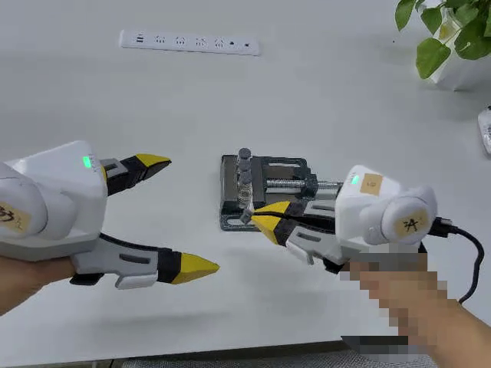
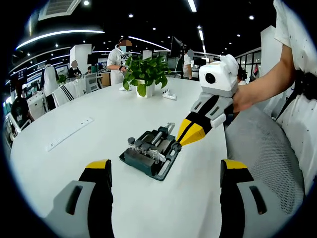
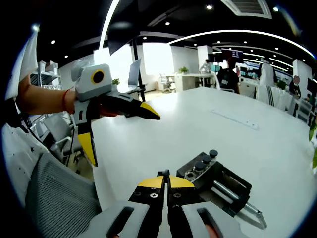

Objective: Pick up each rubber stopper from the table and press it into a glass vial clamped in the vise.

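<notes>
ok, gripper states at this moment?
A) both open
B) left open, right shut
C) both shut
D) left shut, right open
B: in the head view the left gripper has its jaws spread wide, while the right gripper beside the vise has its yellow tips pressed together, with nothing visible between them.

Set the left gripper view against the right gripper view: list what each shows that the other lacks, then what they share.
Left gripper view: the right tool seen whole, shut, its yellow tips close to the vise. Right gripper view: the left tool seen whole, wide open, held away from the vise. Both: the vise on the white table, with stoppered vials clamped in it.
</notes>
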Demonstrator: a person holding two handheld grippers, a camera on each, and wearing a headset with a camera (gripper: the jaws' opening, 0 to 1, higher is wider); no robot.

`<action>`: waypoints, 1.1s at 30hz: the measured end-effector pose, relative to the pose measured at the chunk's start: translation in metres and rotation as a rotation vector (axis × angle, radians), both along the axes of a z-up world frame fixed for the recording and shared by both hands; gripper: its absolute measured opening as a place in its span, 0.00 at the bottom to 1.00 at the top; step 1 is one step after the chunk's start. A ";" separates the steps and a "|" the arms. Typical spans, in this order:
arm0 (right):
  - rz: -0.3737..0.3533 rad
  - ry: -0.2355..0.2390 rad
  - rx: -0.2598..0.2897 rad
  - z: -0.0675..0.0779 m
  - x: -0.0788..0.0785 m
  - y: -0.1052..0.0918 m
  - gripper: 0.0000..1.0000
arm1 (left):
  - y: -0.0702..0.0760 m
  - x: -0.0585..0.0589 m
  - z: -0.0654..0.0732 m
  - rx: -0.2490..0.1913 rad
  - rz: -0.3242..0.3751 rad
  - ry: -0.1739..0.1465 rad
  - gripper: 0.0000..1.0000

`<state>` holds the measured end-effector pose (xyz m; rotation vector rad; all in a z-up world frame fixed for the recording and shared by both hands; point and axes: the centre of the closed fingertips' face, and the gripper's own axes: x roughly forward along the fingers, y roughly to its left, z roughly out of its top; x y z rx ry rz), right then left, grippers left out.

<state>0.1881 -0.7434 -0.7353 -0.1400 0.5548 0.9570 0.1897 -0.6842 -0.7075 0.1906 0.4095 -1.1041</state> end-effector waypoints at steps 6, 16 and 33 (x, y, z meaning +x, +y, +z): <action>-0.053 -0.019 0.030 0.026 0.004 0.001 0.00 | -0.009 0.005 0.013 -0.019 0.025 -0.042 0.77; -0.110 -0.028 0.051 0.045 0.007 0.002 0.00 | -0.016 0.011 0.018 -0.034 0.083 -0.072 0.50; -0.177 -0.074 0.105 0.069 0.016 0.009 0.00 | -0.031 0.014 0.049 -0.120 0.159 -0.086 0.19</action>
